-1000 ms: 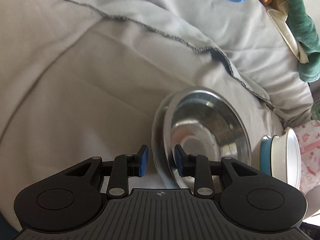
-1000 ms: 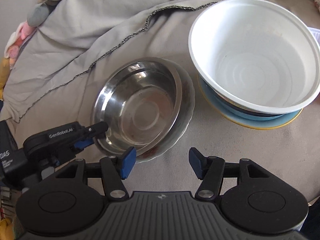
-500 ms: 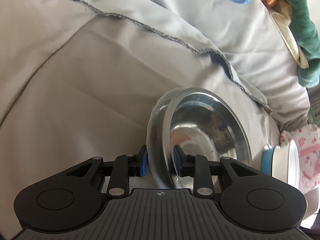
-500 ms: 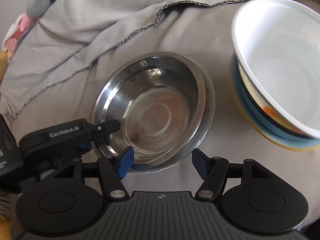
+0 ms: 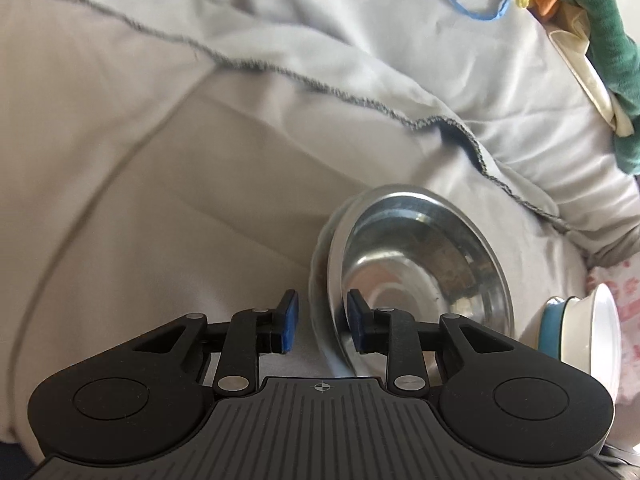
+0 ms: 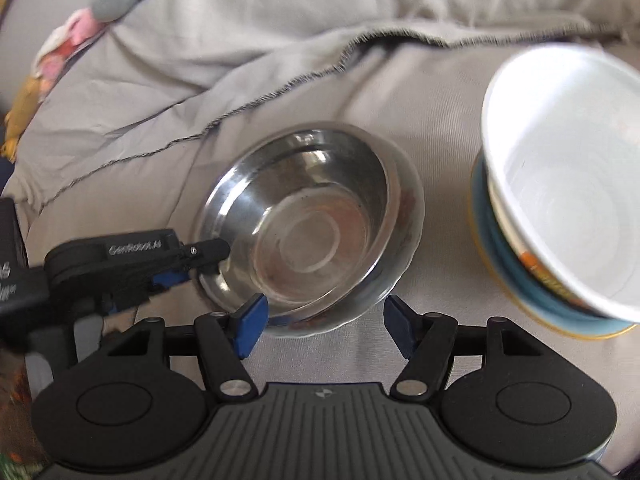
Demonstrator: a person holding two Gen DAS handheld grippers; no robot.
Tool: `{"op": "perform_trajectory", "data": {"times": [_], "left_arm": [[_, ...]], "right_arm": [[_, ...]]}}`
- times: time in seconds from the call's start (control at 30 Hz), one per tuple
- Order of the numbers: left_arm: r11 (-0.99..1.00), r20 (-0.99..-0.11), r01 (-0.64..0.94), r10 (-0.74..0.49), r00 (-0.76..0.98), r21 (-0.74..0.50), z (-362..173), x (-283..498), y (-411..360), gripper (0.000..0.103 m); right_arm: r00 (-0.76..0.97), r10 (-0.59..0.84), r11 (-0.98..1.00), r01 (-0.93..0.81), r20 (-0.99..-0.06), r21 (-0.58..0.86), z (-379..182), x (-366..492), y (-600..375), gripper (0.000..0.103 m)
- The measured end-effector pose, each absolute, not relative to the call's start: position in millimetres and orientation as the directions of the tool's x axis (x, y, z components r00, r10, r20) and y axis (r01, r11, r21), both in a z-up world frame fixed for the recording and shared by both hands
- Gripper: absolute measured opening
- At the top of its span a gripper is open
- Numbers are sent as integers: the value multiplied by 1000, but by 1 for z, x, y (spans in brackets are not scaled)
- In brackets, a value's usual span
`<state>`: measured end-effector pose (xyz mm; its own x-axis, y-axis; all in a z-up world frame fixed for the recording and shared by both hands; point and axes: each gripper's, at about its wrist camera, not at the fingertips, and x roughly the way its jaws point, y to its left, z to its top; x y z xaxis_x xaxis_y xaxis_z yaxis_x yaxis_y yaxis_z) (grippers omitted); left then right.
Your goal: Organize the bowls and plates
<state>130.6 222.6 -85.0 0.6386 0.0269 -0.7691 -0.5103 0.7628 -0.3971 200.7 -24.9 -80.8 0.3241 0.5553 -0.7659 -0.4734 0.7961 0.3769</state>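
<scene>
A steel bowl [image 5: 420, 272] [image 6: 304, 220] sits nested in a clear glass plate [image 5: 318, 280] [image 6: 412, 216] on grey bedding. My left gripper [image 5: 322, 322] [image 6: 196, 264] straddles their left rim: one pad is inside the bowl, and the outer pad stands a small gap off the plate's edge. My right gripper [image 6: 326, 324] is open, with the plate's near rim between its fingertips and neither pad pressing. To the right, a white bowl [image 6: 560, 184] [image 5: 600, 332] is stacked on a blue plate [image 6: 492, 240] [image 5: 550, 332]. A patterned dish shows between them.
A grey blanket [image 6: 280, 40] with a stitched hem lies folded behind the dishes. Soft toys [image 6: 72, 40] sit at the far left of the right wrist view. A green cloth [image 5: 600, 40], a blue band [image 5: 472, 4] and pink floral fabric [image 5: 624, 292] line the right side.
My right gripper's view rolled and slid left, bringing the steel bowl in front of its jaws, which opened wider. My left jaws narrowed slightly; the plate's rim touched the outer pad, then drew off.
</scene>
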Motion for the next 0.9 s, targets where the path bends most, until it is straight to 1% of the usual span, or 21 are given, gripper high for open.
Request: {"op": "perform_trajectory", "data": {"times": [0.13,0.23,0.3,0.37,0.47,0.53,0.6,0.7,0.8,0.87,0.9], "left_arm": [[785,-764,-535,128,632,-311,-60,124,209,30],[794,-727,-519,148,671,-317,-39,116,197,30],[811,-695,-466,105,711,-354,-25,114,187,30],[832,-668,-390,32,744,-395,-13,118,172,30],[858,-634,-259,-96,767,-443,-2,132,140,30],[863,-619,-179,-182,764,-473,1,146,118,30],[869,-615,-118,-237,752,-480,1,160,98,30],[894,-639,-101,-230,734,-437,-1,179,77,30],[900,-665,-121,-214,715,-420,-7,197,69,30],[903,-680,-137,-200,705,-407,-12,206,66,30],[904,-688,-146,-194,699,-403,-15,211,65,30]], "right_arm": [[374,575,759,-577,-727,303,-60,181,-43,66],[445,597,750,-605,-668,267,-40,177,-66,66],[484,614,759,-580,-623,297,-24,186,-89,66],[519,626,766,-550,-582,333,-9,198,-114,66],[623,564,823,-475,-542,311,3,215,-152,69],[678,493,869,-404,-545,285,2,230,-171,69],[699,445,895,-344,-560,282,-7,246,-187,69],[702,400,916,-285,-589,281,-23,266,-201,69],[688,390,921,-276,-612,276,-41,280,-205,69],[675,402,915,-280,-619,289,-48,287,-207,65],[669,414,910,-286,-618,299,-51,290,-208,60]]}}
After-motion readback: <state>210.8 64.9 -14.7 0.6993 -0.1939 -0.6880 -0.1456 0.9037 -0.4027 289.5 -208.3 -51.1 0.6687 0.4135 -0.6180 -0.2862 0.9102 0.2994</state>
